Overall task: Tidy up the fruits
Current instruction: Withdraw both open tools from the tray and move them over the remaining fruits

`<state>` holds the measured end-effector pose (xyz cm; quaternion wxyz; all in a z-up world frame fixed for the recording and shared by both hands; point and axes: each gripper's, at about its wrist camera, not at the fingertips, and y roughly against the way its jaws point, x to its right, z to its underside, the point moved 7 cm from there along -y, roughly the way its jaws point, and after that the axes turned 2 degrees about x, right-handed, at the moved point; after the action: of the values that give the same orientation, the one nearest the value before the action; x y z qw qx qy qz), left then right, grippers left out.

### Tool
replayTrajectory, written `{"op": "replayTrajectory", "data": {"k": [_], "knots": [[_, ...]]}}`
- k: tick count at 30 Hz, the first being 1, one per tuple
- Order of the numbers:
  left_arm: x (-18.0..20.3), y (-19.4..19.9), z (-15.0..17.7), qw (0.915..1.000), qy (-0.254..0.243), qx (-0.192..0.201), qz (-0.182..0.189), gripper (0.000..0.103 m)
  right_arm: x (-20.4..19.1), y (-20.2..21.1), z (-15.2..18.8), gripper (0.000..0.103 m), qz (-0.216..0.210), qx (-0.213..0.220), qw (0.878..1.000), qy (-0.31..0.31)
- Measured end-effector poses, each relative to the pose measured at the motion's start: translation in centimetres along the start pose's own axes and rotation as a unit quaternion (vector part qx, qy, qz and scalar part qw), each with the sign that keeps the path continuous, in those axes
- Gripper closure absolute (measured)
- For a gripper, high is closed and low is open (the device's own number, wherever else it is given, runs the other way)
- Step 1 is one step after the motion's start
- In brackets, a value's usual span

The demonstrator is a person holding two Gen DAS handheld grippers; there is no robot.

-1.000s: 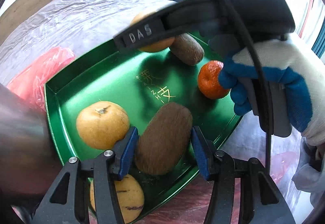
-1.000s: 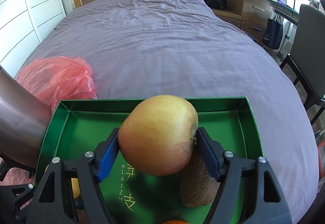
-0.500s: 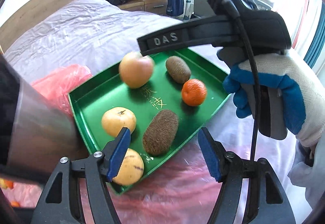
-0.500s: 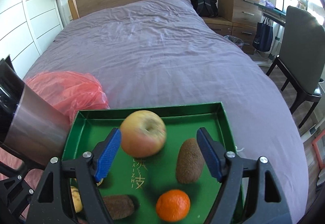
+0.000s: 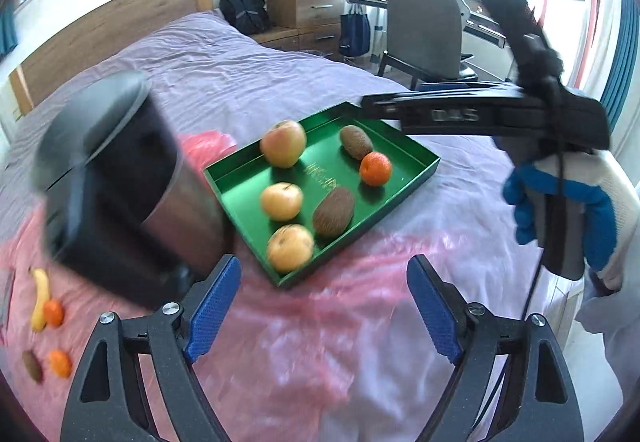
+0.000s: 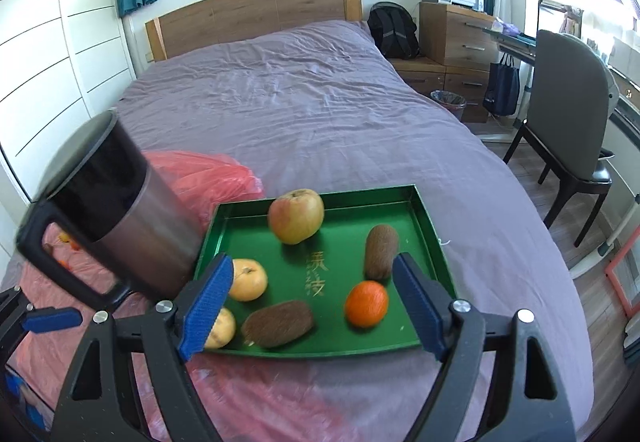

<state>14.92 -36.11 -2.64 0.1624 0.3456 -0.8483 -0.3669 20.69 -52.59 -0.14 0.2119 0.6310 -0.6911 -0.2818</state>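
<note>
A green tray [image 5: 416,177] [image 6: 344,226] lies on the bed and holds several fruits. An apple [image 5: 283,143] [image 6: 296,215] sits at its far side. Also on it are two brown kiwis [image 5: 333,210] [image 6: 381,252], an orange [image 5: 375,169] [image 6: 367,302] and two yellow fruits [image 5: 281,201] [image 6: 248,279]. My left gripper [image 5: 324,302] hangs above the tray's near corner; its jaws are opening with nothing between them. My right gripper [image 6: 312,302] is open and empty above the tray's front edge. A gloved hand [image 5: 560,201] holds it.
A steel jug with a black handle [image 5: 120,181] [image 6: 120,209] stands against the tray's left side. A red plastic bag [image 6: 200,173] lies behind it. A banana [image 5: 40,298] and small loose fruits lie on pink plastic at far left. A chair [image 6: 568,121] stands right of the bed.
Both grippers rose and drew back from the tray. The left let go of the kiwi and the right let go of the apple; both fruits now rest on the tray.
</note>
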Motion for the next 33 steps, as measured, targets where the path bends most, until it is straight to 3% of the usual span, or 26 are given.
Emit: {"op": "replayTrajectory", "data": {"k": [9,17,24,33], "knots": [[-4.2,6.2,4.5,0.9991,0.022,0.010,-0.035,0.021,-6.2,6.1,2.7,0.000,-0.022,0.011,0.999,0.023],[-10.0,9.5,8.7,0.9958,0.055,0.020,-0.071,0.021,-13.1,8.5,4.6,0.000,-0.055,0.007,0.997,0.056],[-16.6,11.2,12.4,0.9887,0.104,0.018,-0.106,0.021,-20.8,8.3,6.1,0.000,-0.110,-0.010,0.990,0.082],[-25.3,12.4,16.9,0.9739,0.166,0.010,-0.155,0.021,-30.9,5.0,8.1,0.000,-0.173,-0.045,0.975,0.132]]}}
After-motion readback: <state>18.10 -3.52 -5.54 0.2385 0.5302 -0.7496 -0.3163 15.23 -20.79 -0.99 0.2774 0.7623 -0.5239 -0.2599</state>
